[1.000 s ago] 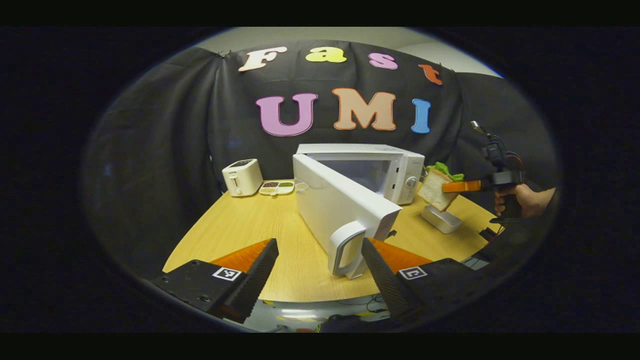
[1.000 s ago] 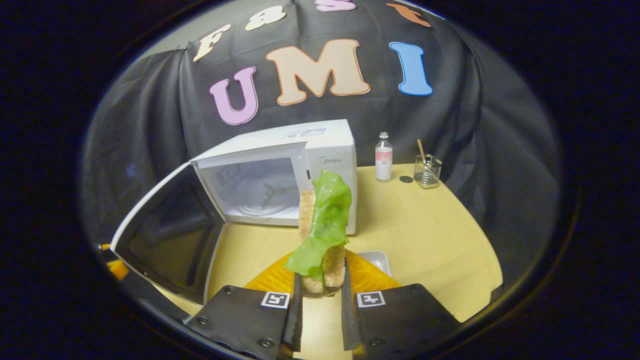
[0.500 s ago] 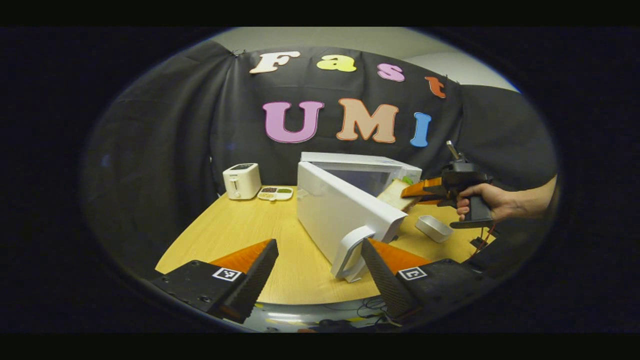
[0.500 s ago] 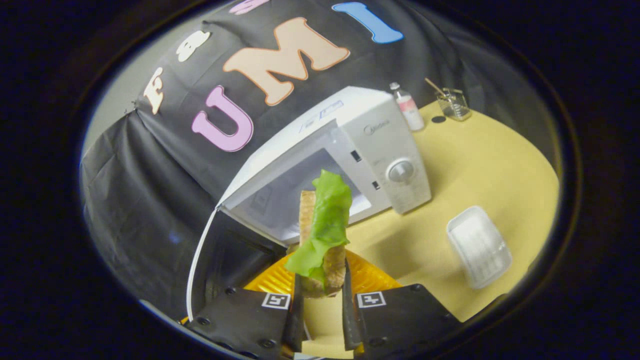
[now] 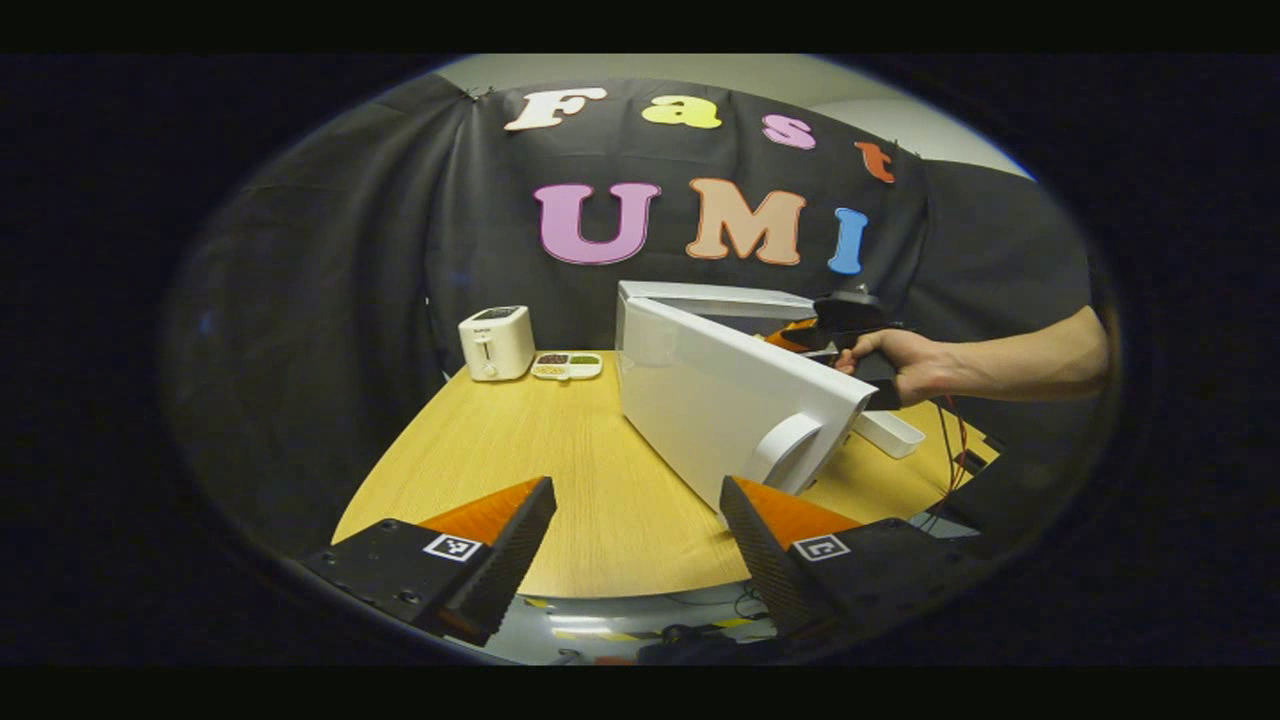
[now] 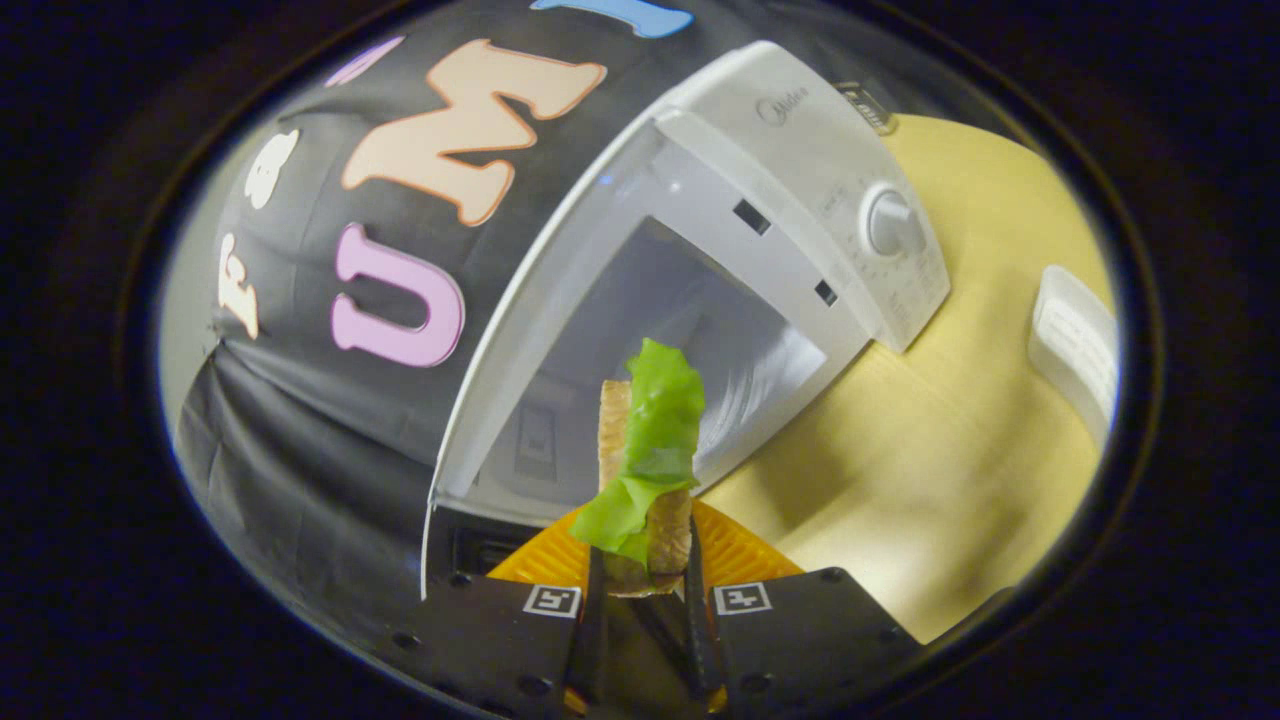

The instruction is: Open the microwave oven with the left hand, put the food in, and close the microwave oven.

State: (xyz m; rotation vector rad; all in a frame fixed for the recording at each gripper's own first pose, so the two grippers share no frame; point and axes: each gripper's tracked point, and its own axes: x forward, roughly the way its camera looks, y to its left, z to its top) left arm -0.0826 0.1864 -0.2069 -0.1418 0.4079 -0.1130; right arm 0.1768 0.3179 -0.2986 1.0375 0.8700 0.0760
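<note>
Sandwich [image 6: 645, 470] with green lettuce stands upright between the fingers of the right hand-held gripper [image 6: 640, 590], which is clenched on it from both sides. Just ahead of this hand-held gripper is the open cavity of the microwave oven [image 6: 800, 190]. The left hand-held gripper [image 5: 640, 545] is released, its fingers wide apart over the bench [image 5: 560, 450], and the oven door [image 5: 730, 400] with its handle [image 5: 790, 455] is just ahead of its right finger. A toaster [image 5: 496, 342] stands far ahead on the left.

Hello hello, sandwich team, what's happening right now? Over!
Left gripper open, holding nothing. Right gripper shut on sandwich, at the microwave opening. Door open; nothing blocking.
</note>
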